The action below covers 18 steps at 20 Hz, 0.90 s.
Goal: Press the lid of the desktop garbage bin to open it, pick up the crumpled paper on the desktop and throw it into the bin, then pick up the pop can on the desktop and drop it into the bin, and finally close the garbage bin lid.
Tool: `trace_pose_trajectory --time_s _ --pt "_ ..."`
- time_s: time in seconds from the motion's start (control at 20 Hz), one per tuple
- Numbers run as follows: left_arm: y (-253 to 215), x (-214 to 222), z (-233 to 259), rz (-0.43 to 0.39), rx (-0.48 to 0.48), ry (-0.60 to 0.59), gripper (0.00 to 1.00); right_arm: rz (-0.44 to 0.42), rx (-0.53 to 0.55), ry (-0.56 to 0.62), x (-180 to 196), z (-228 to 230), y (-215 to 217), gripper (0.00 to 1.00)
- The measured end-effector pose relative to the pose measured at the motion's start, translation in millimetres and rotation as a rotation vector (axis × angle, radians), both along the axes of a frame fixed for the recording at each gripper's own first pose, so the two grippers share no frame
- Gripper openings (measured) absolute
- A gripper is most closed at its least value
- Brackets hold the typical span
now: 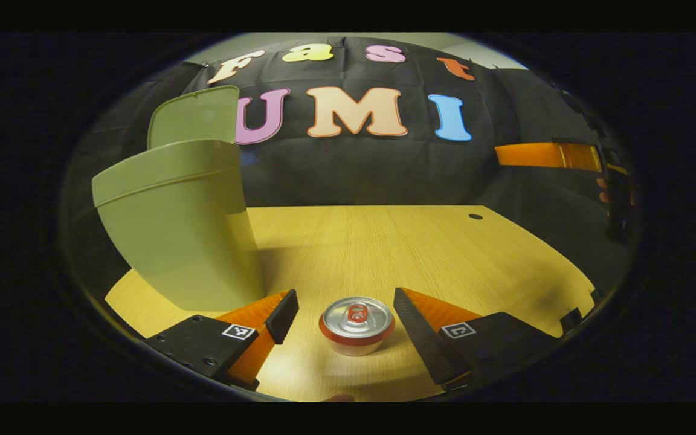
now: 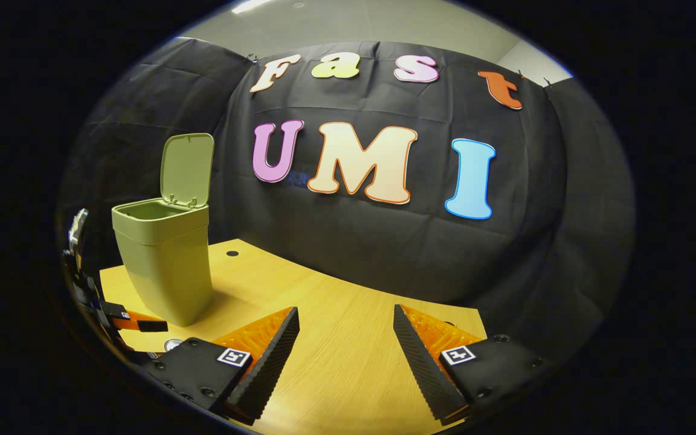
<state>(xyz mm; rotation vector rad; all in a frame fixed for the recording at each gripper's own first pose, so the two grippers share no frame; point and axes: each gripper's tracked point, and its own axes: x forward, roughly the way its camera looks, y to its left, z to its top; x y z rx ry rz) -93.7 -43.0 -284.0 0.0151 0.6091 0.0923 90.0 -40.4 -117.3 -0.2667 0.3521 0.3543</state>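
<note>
A red pop can (image 1: 356, 324) stands upright on the wooden desktop (image 1: 384, 248), silver top up. My left gripper (image 1: 345, 319) is open with the can between its fingers, neither finger touching it. Just left of it stands the green bin (image 1: 179, 223), its lid (image 1: 194, 115) raised. In the right gripper view the same bin (image 2: 165, 263) stands at the left with its lid (image 2: 186, 169) upright, and the can's top (image 2: 173, 344) peeks out beside the left gripper (image 2: 136, 323). My right gripper (image 2: 346, 350) hangs open over bare desktop, nothing between its fingers.
The black cloth wall closes the back of the desk. A small dark hole (image 1: 475, 216) marks the desktop's far right part. The right gripper (image 1: 556, 156), held by a hand, shows at the right edge of the left gripper view.
</note>
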Motion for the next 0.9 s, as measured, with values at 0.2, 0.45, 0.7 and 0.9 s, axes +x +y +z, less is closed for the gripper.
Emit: trace_pose_trajectory --time_s 0.2,0.45,0.7,0.9 --pt "-5 -11 -33 0.007 -0.024 0.072 0.96 -0.006 -0.001 0.014 -4 -2 -6 0.98" --pt "-6 -19 -58 -0.016 -0.021 0.142 0.96 -0.026 -0.013 0.03 -13 -5 -19 0.98" --pt "3 -8 -32 -0.019 -0.004 0.093 0.77 -0.044 -0.003 0.036 -20 -8 -23 0.98" --pt "11 24 16 -0.034 0.006 0.0 0.77 -0.046 0.009 0.034 -25 -10 -19 0.98"
